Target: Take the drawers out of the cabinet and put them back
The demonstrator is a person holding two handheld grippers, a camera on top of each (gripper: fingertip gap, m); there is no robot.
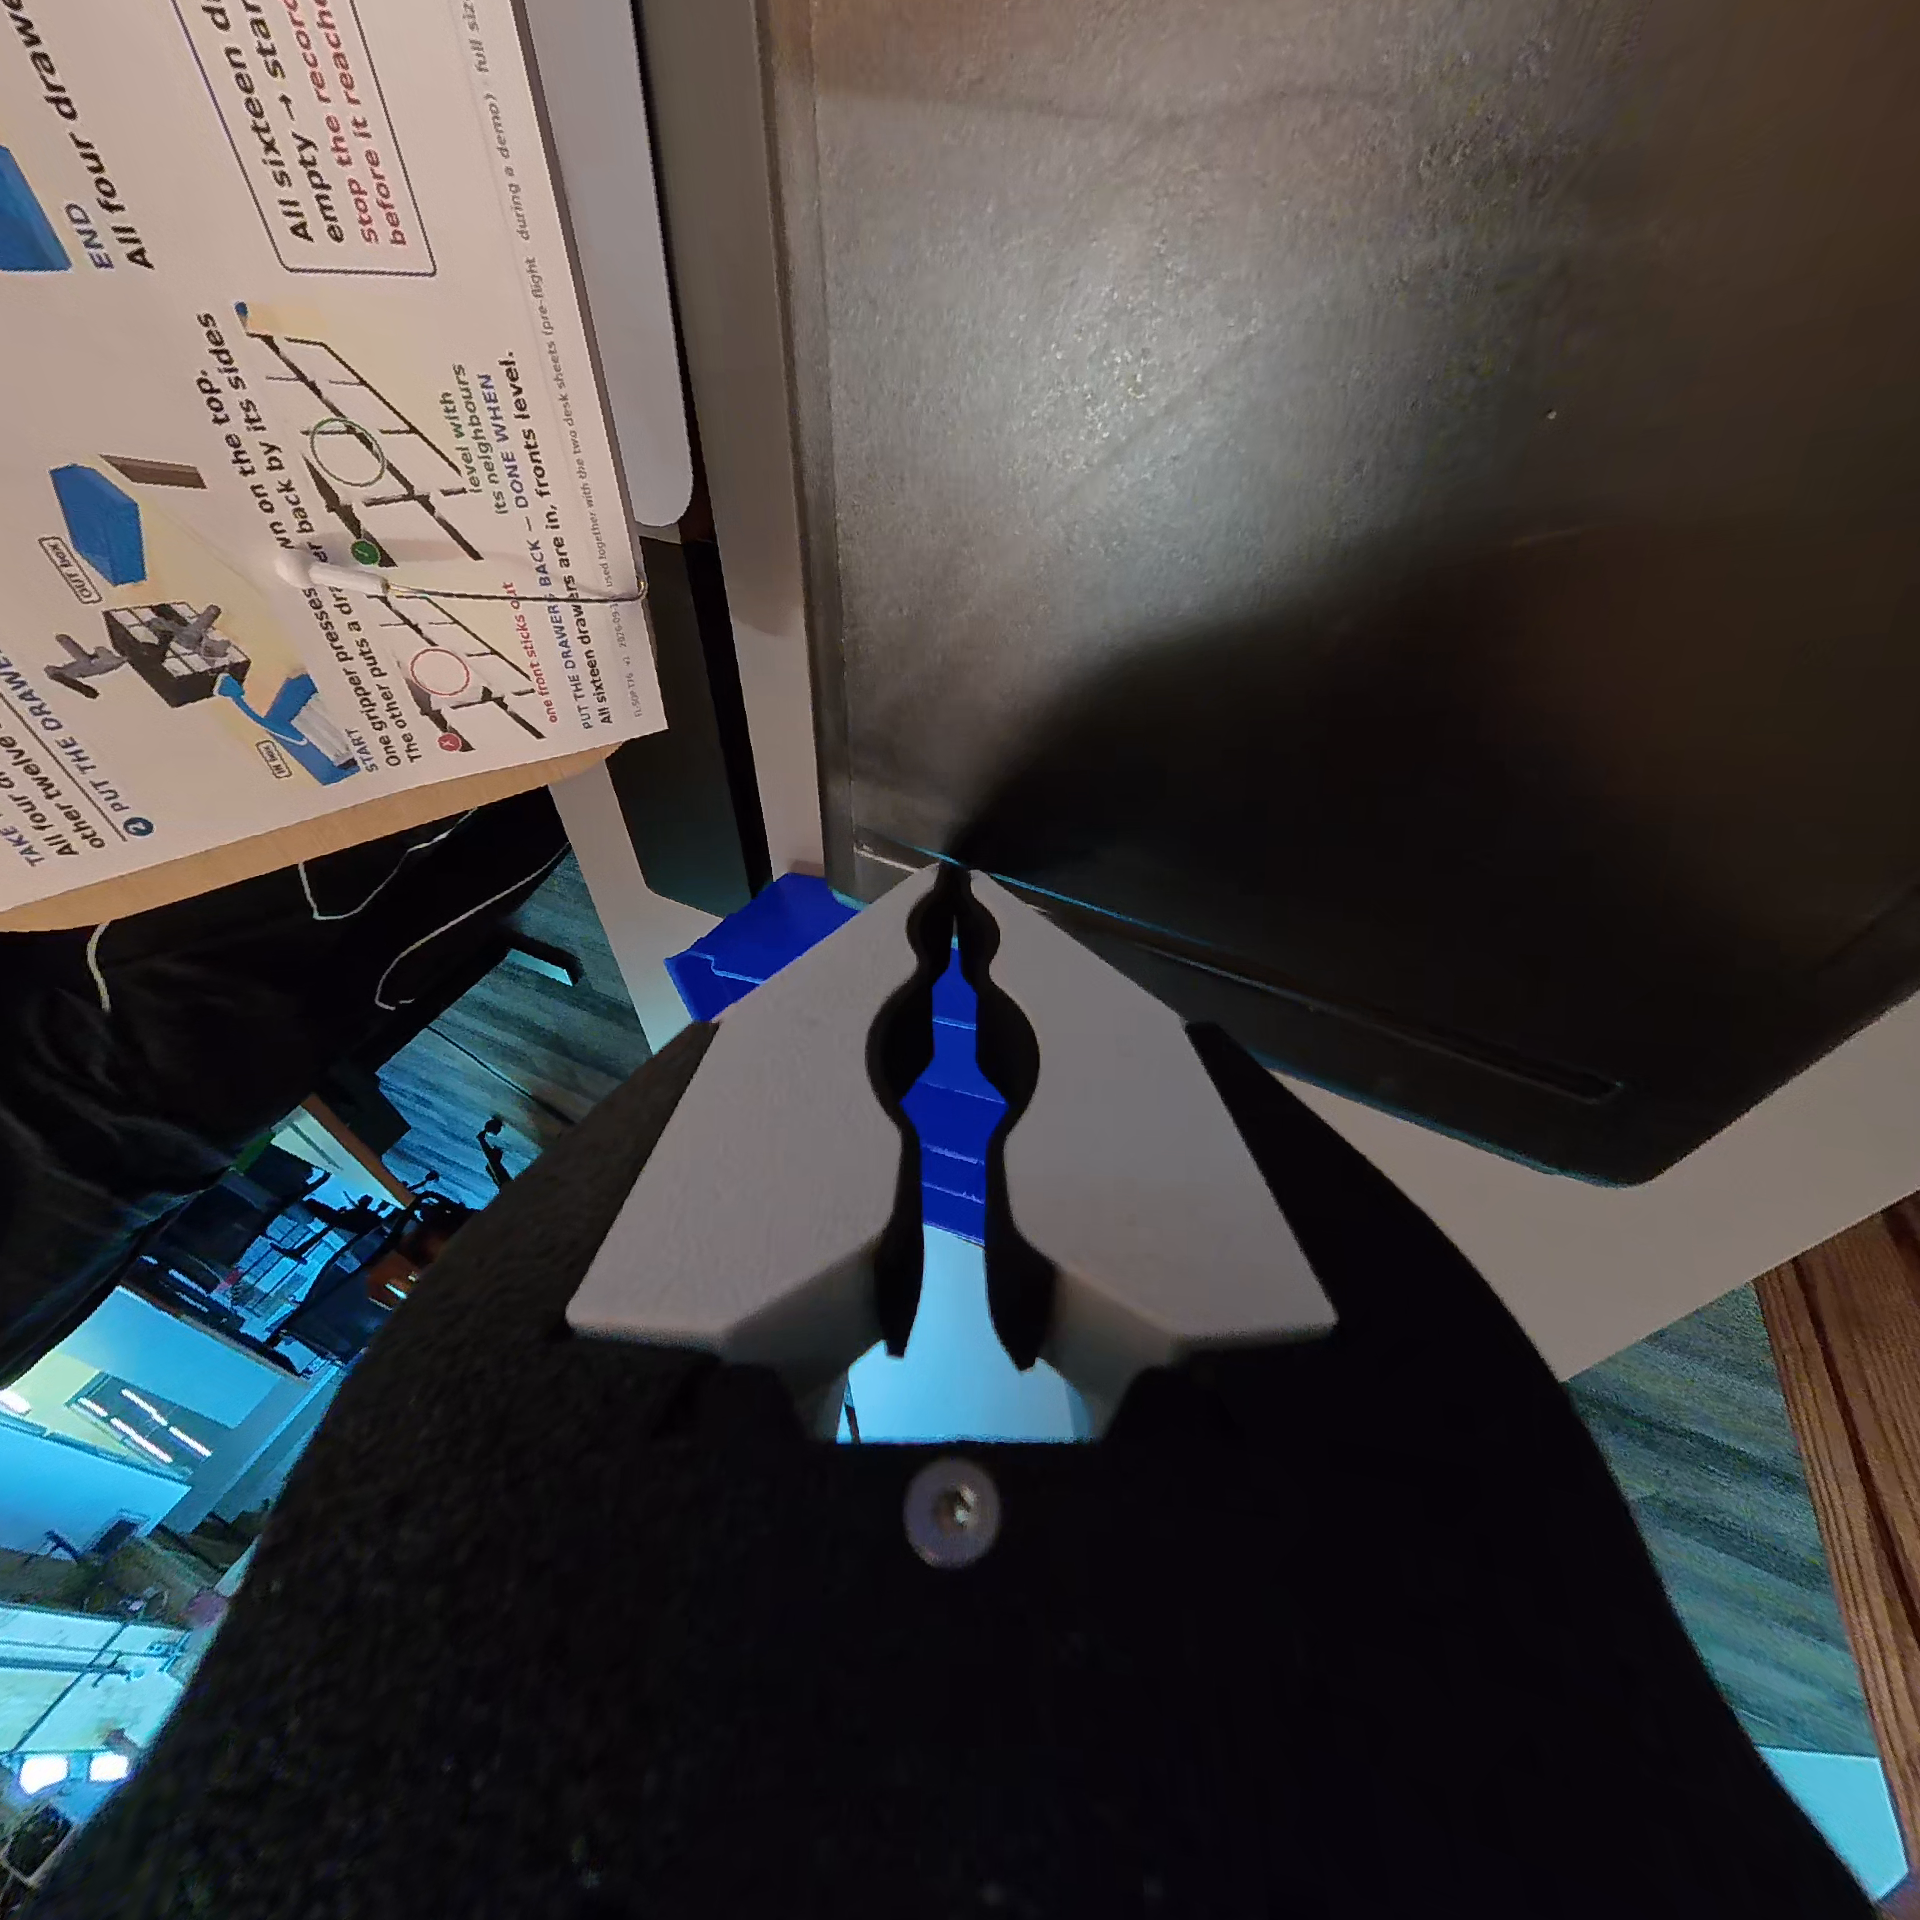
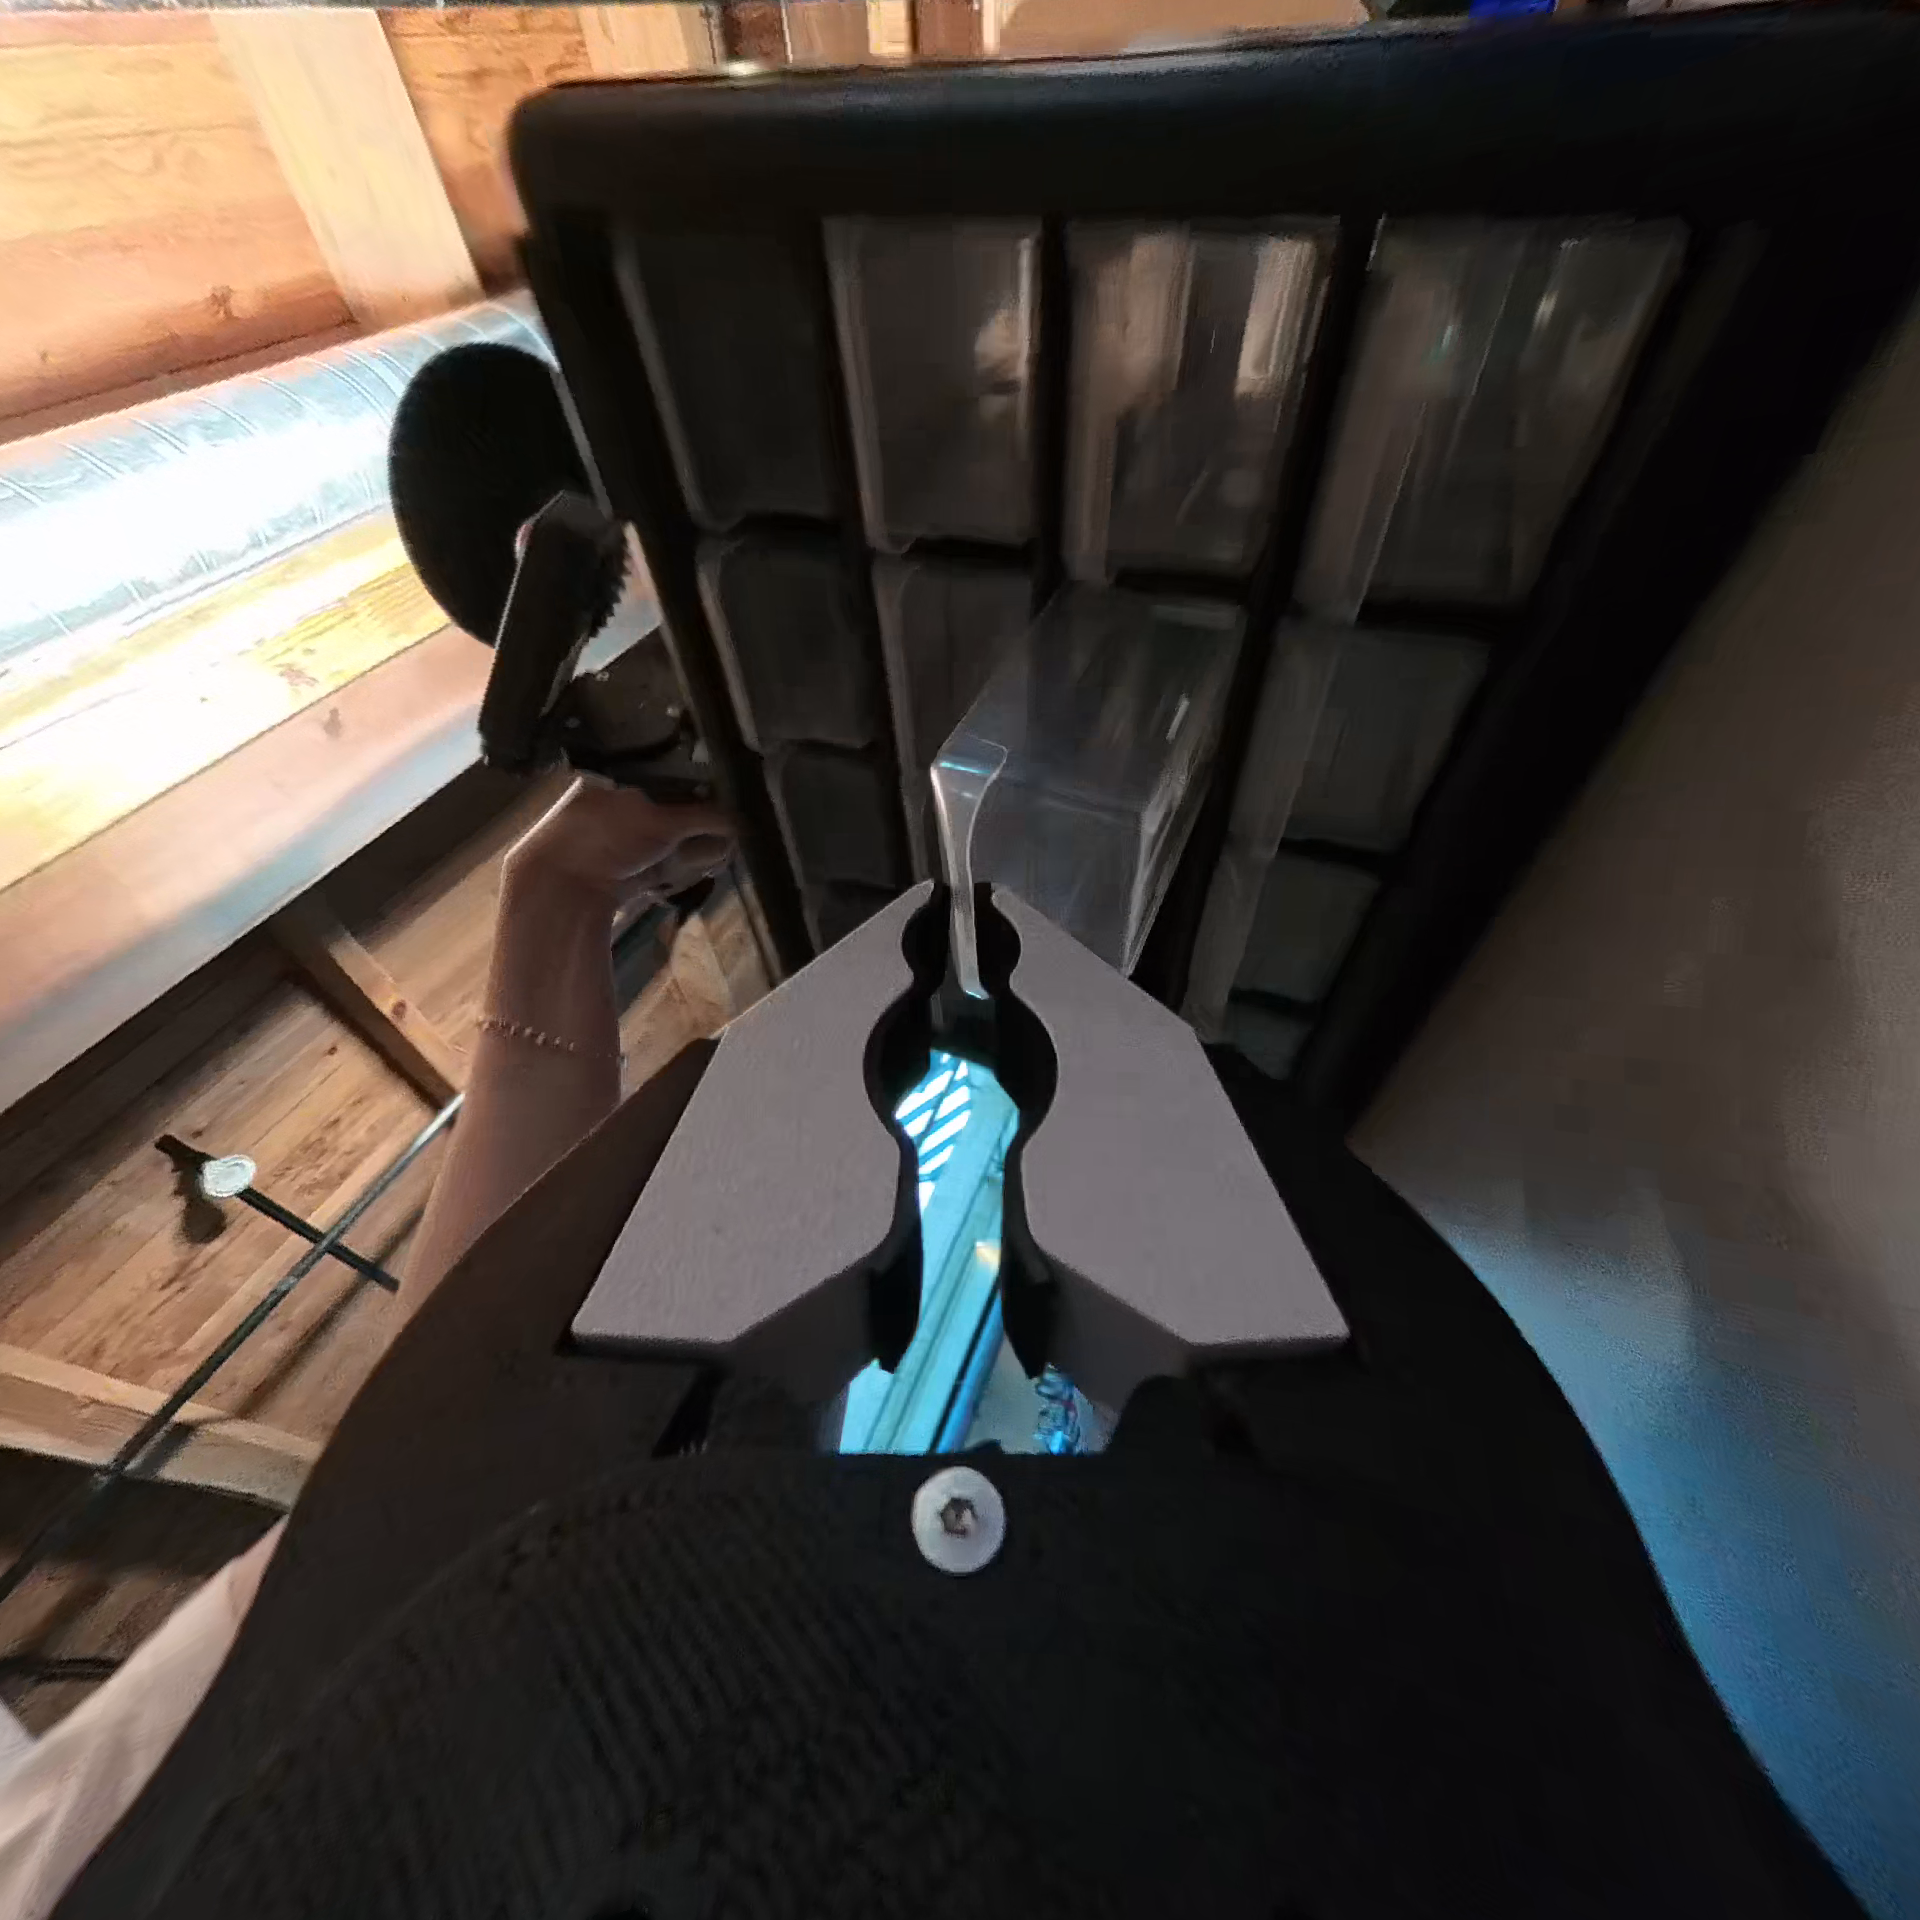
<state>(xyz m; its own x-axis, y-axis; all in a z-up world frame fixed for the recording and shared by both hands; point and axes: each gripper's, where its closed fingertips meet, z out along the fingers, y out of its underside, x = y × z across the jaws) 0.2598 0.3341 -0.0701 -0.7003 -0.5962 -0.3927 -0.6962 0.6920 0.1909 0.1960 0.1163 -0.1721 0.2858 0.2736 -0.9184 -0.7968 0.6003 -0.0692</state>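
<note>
Right gripper: my right gripper [image 2: 961,894] has its grey, matte fingers nearly together, pinching the thin clear handle lip of one drawer.
Held drawer: the clear drawer [image 2: 1081,769] is glossy see-through plastic, box-shaped, and sticks partway out of its slot in the third column, second row, while its neighbours sit flush.
Left gripper: my left gripper [image 1: 951,878] has its fingers closed tip to tip with nothing between them, the tips pressed against the cabinet's outer side, low near its bottom edge.
Gripper bodies: both are black, grainy plastic with scalloped inner finger edges and one silver screw at the centre.
Cabinet: the cabinet [image 2: 1049,135] is a black plastic frame with rounded corners and a grid of cloudy translucent drawer fronts; its side wall in the left wrist view is dull, finely speckled and dark.
Hand: my left hand [image 2: 613,842] grips its tool's handle beside the cabinet's left edge, a thin bracelet on the wrist.
Surface: the cabinet stands on a white table [image 1: 1662,1236]; an instruction sheet [image 1: 312,436] lies on a pale wooden top nearby.
Blue part: a bright blue stepped plastic piece [image 1: 764,940] shows just beyond my left fingers.
Room: wooden boards and beams [image 2: 156,208], a silvery ribbed duct [image 2: 249,468], grey-green plank floor.
</note>
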